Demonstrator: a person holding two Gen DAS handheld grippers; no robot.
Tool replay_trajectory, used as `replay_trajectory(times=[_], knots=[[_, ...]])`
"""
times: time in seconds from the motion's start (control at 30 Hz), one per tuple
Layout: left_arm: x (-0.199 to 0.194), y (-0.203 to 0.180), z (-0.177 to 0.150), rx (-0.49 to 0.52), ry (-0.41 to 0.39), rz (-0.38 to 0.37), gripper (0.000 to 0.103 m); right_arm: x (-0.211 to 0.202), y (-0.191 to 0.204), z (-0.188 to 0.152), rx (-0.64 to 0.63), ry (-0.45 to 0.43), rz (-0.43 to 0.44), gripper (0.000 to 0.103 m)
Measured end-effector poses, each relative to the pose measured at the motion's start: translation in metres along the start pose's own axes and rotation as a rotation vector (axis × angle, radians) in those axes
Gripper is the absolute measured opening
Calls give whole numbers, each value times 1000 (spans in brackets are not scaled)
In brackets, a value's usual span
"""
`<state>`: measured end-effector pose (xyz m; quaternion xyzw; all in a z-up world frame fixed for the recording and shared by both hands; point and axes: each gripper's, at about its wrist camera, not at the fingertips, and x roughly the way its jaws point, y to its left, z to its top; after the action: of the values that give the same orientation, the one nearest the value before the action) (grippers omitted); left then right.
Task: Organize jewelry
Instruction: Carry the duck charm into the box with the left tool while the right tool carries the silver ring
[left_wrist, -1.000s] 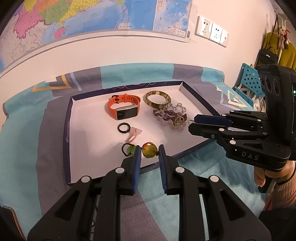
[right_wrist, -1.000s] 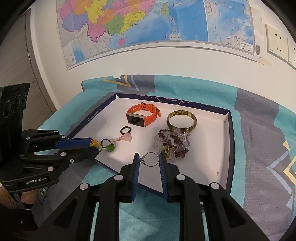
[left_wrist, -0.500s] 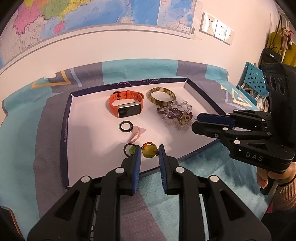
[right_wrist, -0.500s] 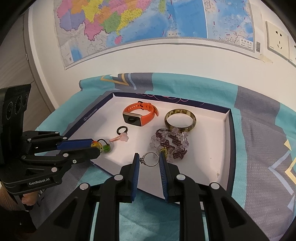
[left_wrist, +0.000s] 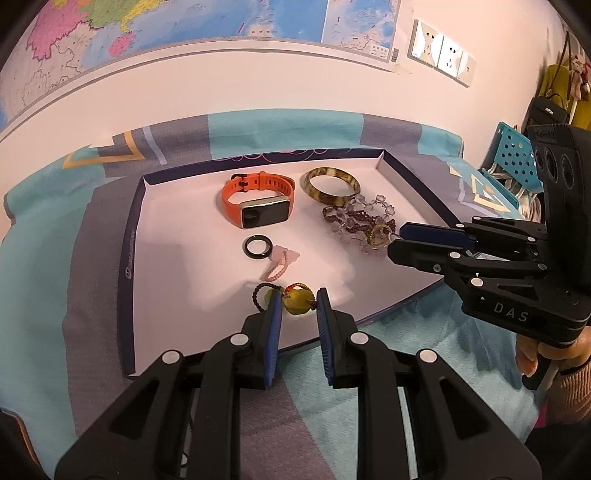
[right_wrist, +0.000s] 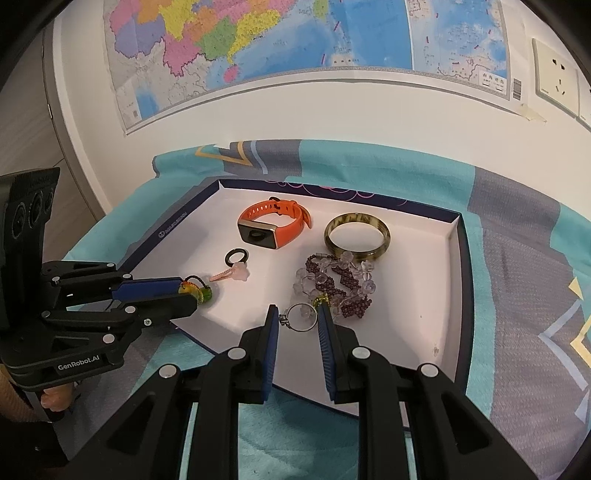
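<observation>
Left wrist view: the left gripper (left_wrist: 298, 301) pinches a yellow-green bead charm (left_wrist: 296, 298) between its blue pads at the near edge of a shallow white tray (left_wrist: 133, 236) with a dark rim, which sits on a teal and grey cloth (left_wrist: 55, 258). A dark loop of cord hangs from the charm on its left. Inside the tray lie an orange smartwatch (left_wrist: 258, 199), a mottled olive bangle (left_wrist: 331, 184) beside it, a black ring (left_wrist: 258, 246), a pale pink flower hair tie (left_wrist: 281, 262) touching the ring, and a heap of purple and clear beaded bracelets (left_wrist: 360, 223). The right gripper (left_wrist: 397, 240) reaches in from the right, its tips over the bracelet heap and closed on a thin silver ring that barely shows there. A hand (left_wrist: 546, 354) grasps its handle. A map (left_wrist: 184, 22) and wall sockets (left_wrist: 439, 53) sit on the wall behind.

Right wrist view: the right gripper (right_wrist: 298, 319) holds a thin silver ring (right_wrist: 300, 316) between its pads, above the tray's near edge and just beside the beaded bracelets (right_wrist: 334, 284). The left gripper (right_wrist: 192, 295) enters from the left, clamped on the bead charm (right_wrist: 197, 293) over the tray's near left corner. The smartwatch (right_wrist: 271, 229), bangle (right_wrist: 357, 236), black ring (right_wrist: 236, 257) and pink hair tie (right_wrist: 232, 273) lie farther in
</observation>
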<state>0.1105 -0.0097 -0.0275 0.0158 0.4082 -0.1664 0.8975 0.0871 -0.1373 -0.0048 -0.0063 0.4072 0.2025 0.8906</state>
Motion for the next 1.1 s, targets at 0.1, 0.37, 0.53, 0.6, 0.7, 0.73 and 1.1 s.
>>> replay_trajectory(times=[0.1,0.37,0.53,0.6,0.7,0.73,1.1], knots=[[0,0,0,1,0,1,20,0,0,0,-1,-1,-1,20],[3,2,1,-5,5,4,20,2,0,0,-1,1,-3,20],[4,3,2,-6,8,8,20,3,0,1,-3,4,-5,20],[5,3,2,-6,9,8,20,4,-1,1,-5,5,-4,20],[5,3,2,-5,12,11,20,5,-1,2,-6,6,-4,20],[6,3,2,-5,12,11,20,5,-1,2,-6,6,-5,20],[8,2,3,-1,17,17,20,9,-2,2,-2,14,-15,20]])
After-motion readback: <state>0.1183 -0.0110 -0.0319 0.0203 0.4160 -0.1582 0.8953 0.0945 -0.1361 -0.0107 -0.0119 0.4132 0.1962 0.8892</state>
